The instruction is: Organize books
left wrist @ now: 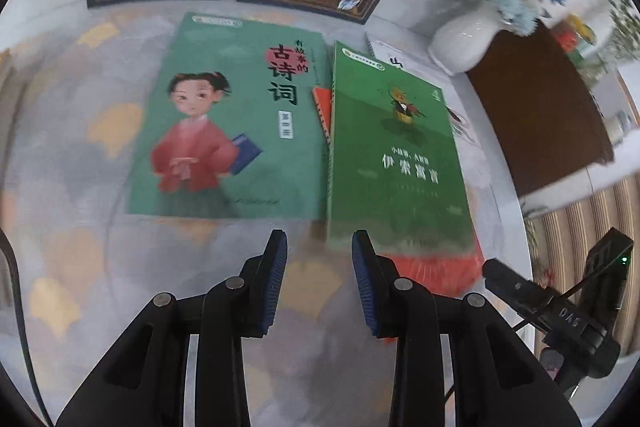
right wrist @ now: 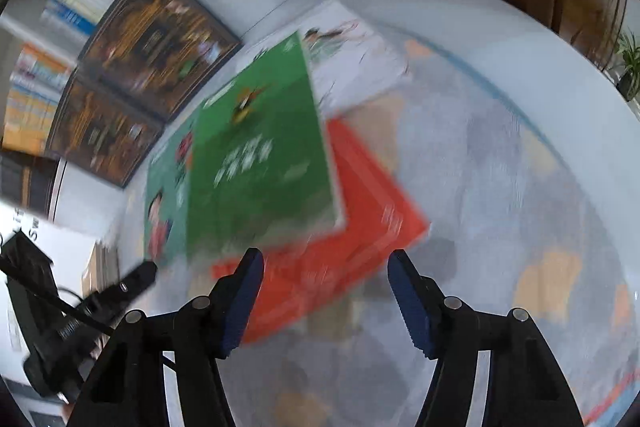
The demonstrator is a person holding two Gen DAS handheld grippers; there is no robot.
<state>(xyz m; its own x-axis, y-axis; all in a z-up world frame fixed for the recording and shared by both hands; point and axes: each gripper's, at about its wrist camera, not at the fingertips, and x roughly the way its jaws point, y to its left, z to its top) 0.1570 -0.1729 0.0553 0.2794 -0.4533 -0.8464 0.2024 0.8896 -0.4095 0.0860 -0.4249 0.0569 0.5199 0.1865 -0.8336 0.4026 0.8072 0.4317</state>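
Left wrist view: on the cloud-patterned worktop (left wrist: 72, 155), a teal poetry book (left wrist: 224, 123) lies left of centre, a green fable book (left wrist: 394, 155) just right of it overlaps an orange book (left wrist: 436, 265), and a white vase (left wrist: 464, 41) stands at upper right. The left gripper (left wrist: 319, 251) hovers at the bottom, fingers narrowly apart and empty. Right wrist view, blurred: the right gripper (right wrist: 325, 267) hangs over the orange book's corner, fingers wider and empty.

Teal book (left wrist: 228, 119) cover – "古诗词"; green book (left wrist: 396, 155) – "伊索寓言"; right gripper (left wrist: 568, 323) body – "DAS".
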